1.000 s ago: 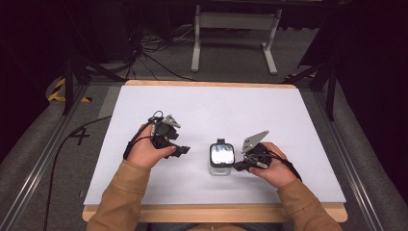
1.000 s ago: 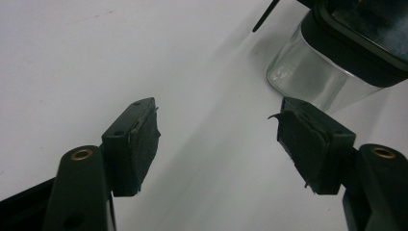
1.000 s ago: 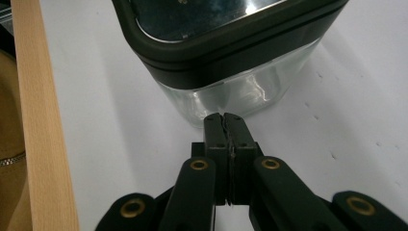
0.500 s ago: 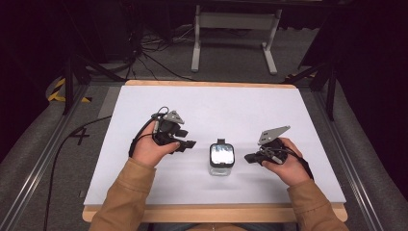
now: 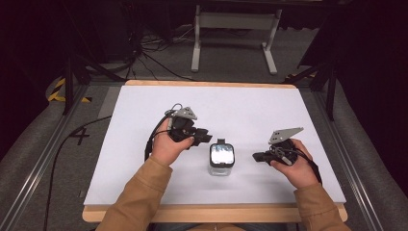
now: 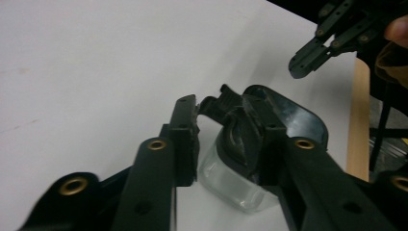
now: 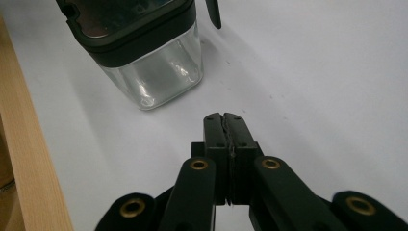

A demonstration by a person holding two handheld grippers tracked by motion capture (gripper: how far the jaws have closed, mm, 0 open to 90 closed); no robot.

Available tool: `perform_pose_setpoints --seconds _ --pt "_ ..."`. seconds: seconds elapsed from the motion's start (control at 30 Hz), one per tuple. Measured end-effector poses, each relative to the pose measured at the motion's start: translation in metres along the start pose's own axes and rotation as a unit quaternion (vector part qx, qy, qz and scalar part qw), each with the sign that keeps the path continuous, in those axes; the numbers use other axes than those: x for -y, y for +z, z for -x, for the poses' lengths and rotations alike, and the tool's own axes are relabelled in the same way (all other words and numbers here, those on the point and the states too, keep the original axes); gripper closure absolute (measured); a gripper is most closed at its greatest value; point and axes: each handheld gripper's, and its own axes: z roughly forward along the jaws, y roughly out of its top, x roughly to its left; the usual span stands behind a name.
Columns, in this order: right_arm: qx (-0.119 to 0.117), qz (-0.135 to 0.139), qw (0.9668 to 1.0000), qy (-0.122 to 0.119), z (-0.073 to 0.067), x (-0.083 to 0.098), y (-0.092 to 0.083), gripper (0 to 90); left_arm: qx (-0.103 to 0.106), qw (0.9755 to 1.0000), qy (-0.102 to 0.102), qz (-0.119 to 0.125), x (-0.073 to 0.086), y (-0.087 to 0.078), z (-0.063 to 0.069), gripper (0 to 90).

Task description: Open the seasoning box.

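Here, just now closing the left fingers (image 6: pixel 183 130), not yet plainly clamped, around the lid latch (image 6: pixel 223 98) of the jar (image 6: pixel 231 185) standing between them on the surface (image 5: pixel 240 110), likely to unclip it, right fingers (image 7: pixel 214 132) pressed together, empty, just beside the jar for room.

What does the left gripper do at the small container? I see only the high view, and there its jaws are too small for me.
Observer: In the left gripper view, the left gripper has the tab of the black lid between its jaws, which have just been closing; a gap shows beside one jaw.
Operator: And the right gripper?
Observer: Its own view shows the right gripper shut on nothing, apart from the container.
Operator: Is the container filled?
Observer: Through its clear wall it looks empty in that view.
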Motion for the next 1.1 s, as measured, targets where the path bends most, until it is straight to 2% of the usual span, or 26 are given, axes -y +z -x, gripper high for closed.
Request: perform_pose_setpoints --seconds 0.1,0.13,0.17,0.27,0.33,0.43,0.53,0.67,0.77,0.87,0.93,1.1 --pt "0.002 0.0 1.0 0.001 -0.002 0.003 -0.001 90.0 0.007 1.0 0.003 -0.003 -0.003 0.008 0.001 76.5" --pt "0.003 0.001 1.0 0.0 -0.002 0.004 -0.002 90.0 0.0 0.9999 0.011 -0.01 -0.005 0.012 0.001 76.5" --pt "0.003 0.001 1.0 0.001 -0.002 0.006 -0.002 90.0 -0.005 0.9998 0.015 -0.007 -0.007 0.017 0.0 76.7" --pt "0.006 0.001 1.0 0.008 -0.003 0.011 -0.005 90.0 -0.001 1.0 -0.001 0.01 -0.009 0.027 -0.006 78.8" --pt "0.009 0.002 0.9999 0.007 -0.003 0.013 -0.006 90.0 0.007 0.9999 -0.003 0.013 -0.01 0.032 -0.008 82.1" --pt "0.011 0.003 0.9999 0.009 -0.004 0.016 -0.008 90.0 0.006 0.9999 0.003 0.011 -0.012 0.037 -0.007 83.6" --pt "0.011 0.002 0.9999 0.013 -0.004 0.017 -0.008 90.0 0.018 0.9998 -0.002 0.007 -0.012 0.041 -0.007 86.9" --pt "0.01 -0.001 0.9999 0.013 -0.005 0.018 -0.007 90.0 0.016 0.9999 -0.001 -0.004 -0.012 0.043 -0.008 87.8" --pt "0.009 0.0 0.9999 0.012 -0.006 0.018 -0.007 90.0 0.012 0.9999 0.0 -0.001 -0.012 0.044 -0.008 87.5" --pt "0.007 -0.001 1.0 0.007 -0.007 0.017 -0.004 90.0 0.015 0.9999 -0.006 -0.003 -0.011 0.045 -0.008 87.5" --pt "0.005 -0.002 1.0 0.007 -0.008 0.016 -0.004 90.0 0.023 0.9997 -0.012 -0.001 -0.01 0.046 -0.009 88.1" --pt "0.0 -0.001 1.0 0.004 -0.01 0.015 -0.003 90.0 0.022 0.9997 -0.013 -0.005 -0.01 0.044 -0.01 89.7"
